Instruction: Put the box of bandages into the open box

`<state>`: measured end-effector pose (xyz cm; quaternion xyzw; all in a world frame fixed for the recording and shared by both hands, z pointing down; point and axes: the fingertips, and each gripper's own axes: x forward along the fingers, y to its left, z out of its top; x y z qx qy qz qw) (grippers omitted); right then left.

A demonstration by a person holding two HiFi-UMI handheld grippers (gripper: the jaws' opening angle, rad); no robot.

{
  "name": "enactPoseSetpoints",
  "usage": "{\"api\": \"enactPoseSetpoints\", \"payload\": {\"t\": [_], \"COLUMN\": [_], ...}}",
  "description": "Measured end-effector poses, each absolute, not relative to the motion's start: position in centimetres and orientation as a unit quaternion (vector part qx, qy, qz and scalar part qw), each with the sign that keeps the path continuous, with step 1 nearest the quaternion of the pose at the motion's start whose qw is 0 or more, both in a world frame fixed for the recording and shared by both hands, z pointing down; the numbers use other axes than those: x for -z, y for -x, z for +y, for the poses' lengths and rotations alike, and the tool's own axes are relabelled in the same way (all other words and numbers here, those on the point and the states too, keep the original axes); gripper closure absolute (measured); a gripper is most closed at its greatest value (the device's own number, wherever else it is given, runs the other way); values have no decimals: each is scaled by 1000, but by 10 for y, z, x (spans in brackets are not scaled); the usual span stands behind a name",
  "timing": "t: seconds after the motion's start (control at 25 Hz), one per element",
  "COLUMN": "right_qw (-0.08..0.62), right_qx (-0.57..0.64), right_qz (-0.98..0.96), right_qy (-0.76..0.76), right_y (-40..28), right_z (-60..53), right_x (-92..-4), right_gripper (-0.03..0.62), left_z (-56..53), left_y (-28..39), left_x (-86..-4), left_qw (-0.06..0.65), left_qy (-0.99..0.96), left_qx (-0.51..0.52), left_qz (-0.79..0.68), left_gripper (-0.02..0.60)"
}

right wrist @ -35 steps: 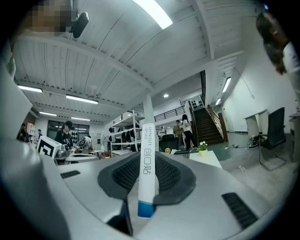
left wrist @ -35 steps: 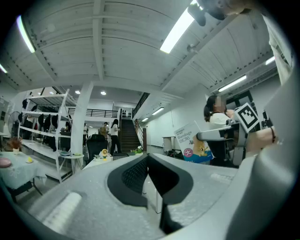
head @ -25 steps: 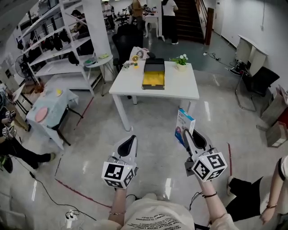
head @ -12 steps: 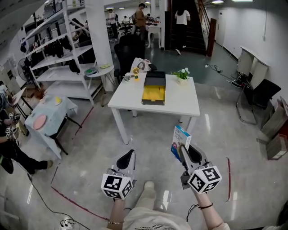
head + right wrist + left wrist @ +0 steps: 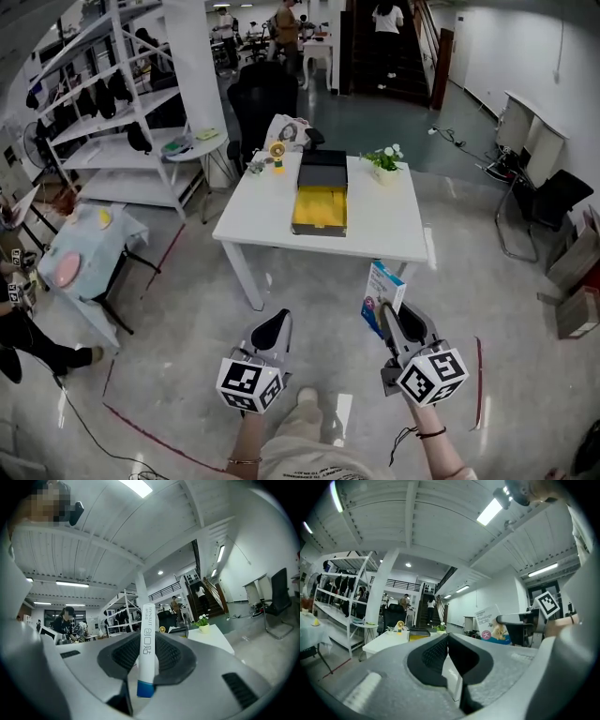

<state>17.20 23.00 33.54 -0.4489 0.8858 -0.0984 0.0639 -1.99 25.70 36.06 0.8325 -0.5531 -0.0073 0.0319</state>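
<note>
head view: at 5 o'clock the right claw [image 5: 387,314] clamps the box of bandages [image 5: 382,292] upright, likely for carrying to the open box [image 5: 319,211] at 12 on the white counter [image 5: 380,223]; left gripper view: the left claw [image 5: 447,638] is pressed together, empty; right gripper view: shelving [image 5: 117,616] and glossy floor [image 5: 262,644] beyond.

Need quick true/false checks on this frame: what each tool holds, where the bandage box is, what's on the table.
1. The right tool is shut on the white-and-blue bandage box. True.
2. The left tool also grips something. False: its jaws are together with nothing between them.
3. The bandage box already lies in the black open box with yellow lining. False: it is in the right tool, over the floor, short of the white table.
4. The open box sits on the white table. True.
5. In the head view, a potted plant with white flowers stands on the table, right of the open box. True.
</note>
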Motion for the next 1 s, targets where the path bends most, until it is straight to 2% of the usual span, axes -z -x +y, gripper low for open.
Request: {"api": "enactPoseSetpoints", "payload": {"t": [0.52,1.0], "right_qw": [50,57], "right_qx": [130,143], "right_qz": [874,842], "right_qy": [465,516], "right_y": [-125,-134], "right_z": [96,45], "right_x": [-354,-365], "right_gripper": [502,502], "left_z": [108,56], "left_y": [68,76], "left_x": [-374,-385], "left_qw": [56,66], "left_qy": [-844,-854], "left_qx": [-3,-10], "left_qz": [-533,-517], "left_gripper": [560,559]}}
